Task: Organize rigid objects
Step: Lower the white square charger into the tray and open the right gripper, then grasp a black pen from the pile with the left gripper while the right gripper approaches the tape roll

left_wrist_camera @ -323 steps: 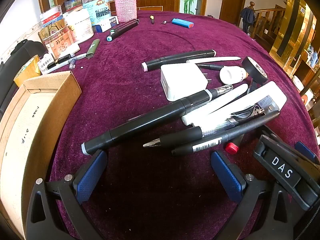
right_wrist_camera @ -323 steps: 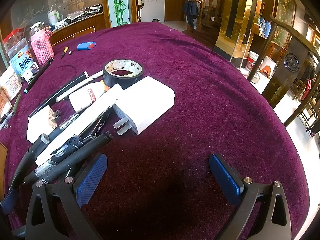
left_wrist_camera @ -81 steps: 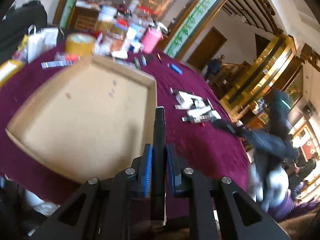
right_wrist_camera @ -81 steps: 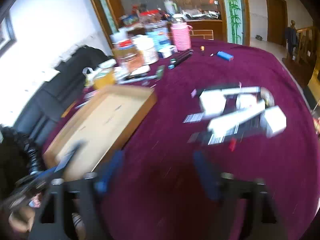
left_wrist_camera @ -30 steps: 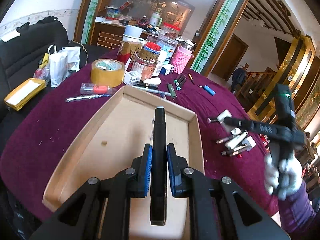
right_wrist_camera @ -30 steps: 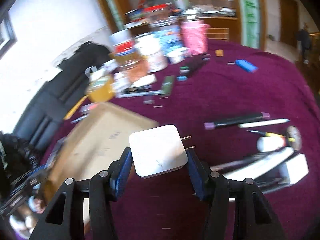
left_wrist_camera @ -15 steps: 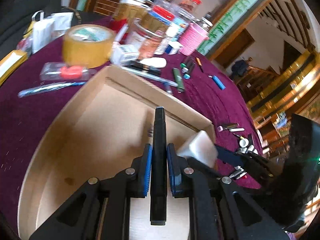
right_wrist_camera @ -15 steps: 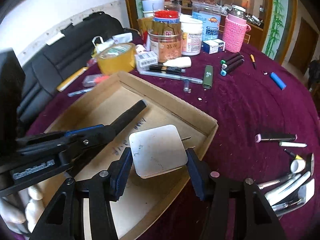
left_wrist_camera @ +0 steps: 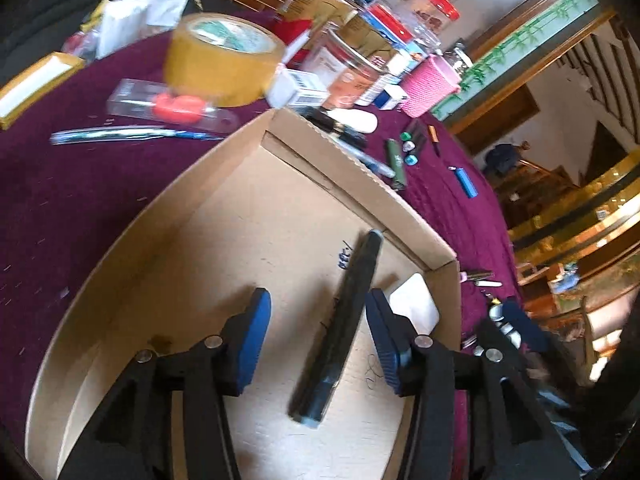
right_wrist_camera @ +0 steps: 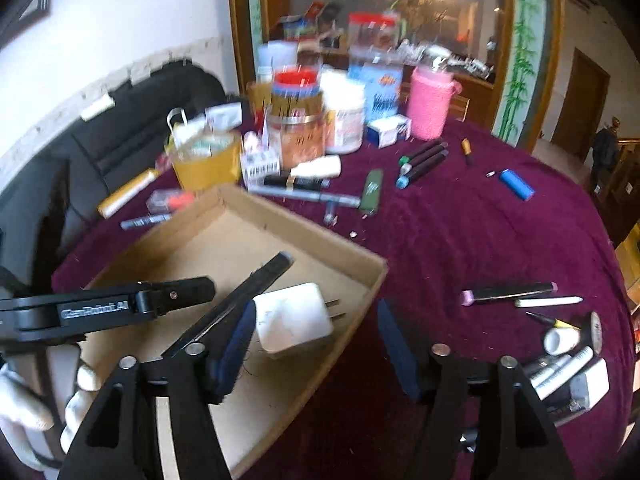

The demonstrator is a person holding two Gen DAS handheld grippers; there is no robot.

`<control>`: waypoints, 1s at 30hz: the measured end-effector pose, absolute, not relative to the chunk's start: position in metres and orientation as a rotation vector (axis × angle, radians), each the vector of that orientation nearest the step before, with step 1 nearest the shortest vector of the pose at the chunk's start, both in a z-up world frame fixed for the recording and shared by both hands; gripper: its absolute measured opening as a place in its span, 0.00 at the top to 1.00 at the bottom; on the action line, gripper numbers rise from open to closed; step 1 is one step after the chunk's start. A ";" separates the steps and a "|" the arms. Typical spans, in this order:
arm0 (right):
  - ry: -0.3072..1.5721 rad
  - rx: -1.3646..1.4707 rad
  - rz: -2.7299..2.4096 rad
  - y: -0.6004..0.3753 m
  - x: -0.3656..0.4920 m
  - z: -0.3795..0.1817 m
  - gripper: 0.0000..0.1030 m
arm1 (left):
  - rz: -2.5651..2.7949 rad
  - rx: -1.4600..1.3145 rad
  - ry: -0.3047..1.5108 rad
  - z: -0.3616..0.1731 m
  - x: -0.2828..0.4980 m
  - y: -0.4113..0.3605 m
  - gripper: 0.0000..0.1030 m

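A shallow cardboard tray (left_wrist_camera: 360, 168) (right_wrist_camera: 372, 276) lies on the purple tablecloth. A long black marker (left_wrist_camera: 340, 328) (right_wrist_camera: 248, 288) lies loose on the tray floor between my left gripper's (left_wrist_camera: 316, 340) spread blue pads. The left gripper is open and empty above the tray. A white plug adapter (right_wrist_camera: 294, 322) (left_wrist_camera: 414, 306) lies in the tray's near right corner. My right gripper (right_wrist_camera: 316, 348) is open and empty, just behind the adapter over the tray's edge.
Several pens, a black tape roll and a white charger (right_wrist_camera: 568, 360) lie in a pile at the right. Jars (right_wrist_camera: 298, 120), a pink cup (right_wrist_camera: 430, 102), a yellow tape roll (left_wrist_camera: 222, 58) and markers (right_wrist_camera: 422, 162) crowd the far side behind the tray.
Both grippers have opened. The black marker dropped from the left gripper and the white adapter from the right one; both now lie in the tray.
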State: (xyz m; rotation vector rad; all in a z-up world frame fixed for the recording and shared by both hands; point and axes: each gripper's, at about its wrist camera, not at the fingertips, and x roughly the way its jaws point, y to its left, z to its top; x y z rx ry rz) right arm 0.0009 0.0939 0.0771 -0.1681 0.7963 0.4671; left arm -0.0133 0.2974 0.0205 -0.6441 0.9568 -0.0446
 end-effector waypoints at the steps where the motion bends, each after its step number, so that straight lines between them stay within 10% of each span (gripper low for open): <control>1: 0.783 -0.147 0.473 0.085 -0.007 0.081 0.29 | -0.034 -0.644 0.954 0.021 -0.021 0.297 0.53; 11: 0.743 0.005 0.439 0.018 -0.058 0.083 0.28 | 0.043 -0.555 0.825 0.060 -0.066 0.279 0.40; 16: 0.675 0.051 0.371 -0.015 -0.079 0.086 0.27 | 0.107 -0.247 0.676 0.111 -0.100 0.203 0.15; 30: 0.584 0.095 0.208 -0.099 -0.109 0.085 0.13 | 0.086 0.040 0.670 0.112 -0.122 0.089 0.13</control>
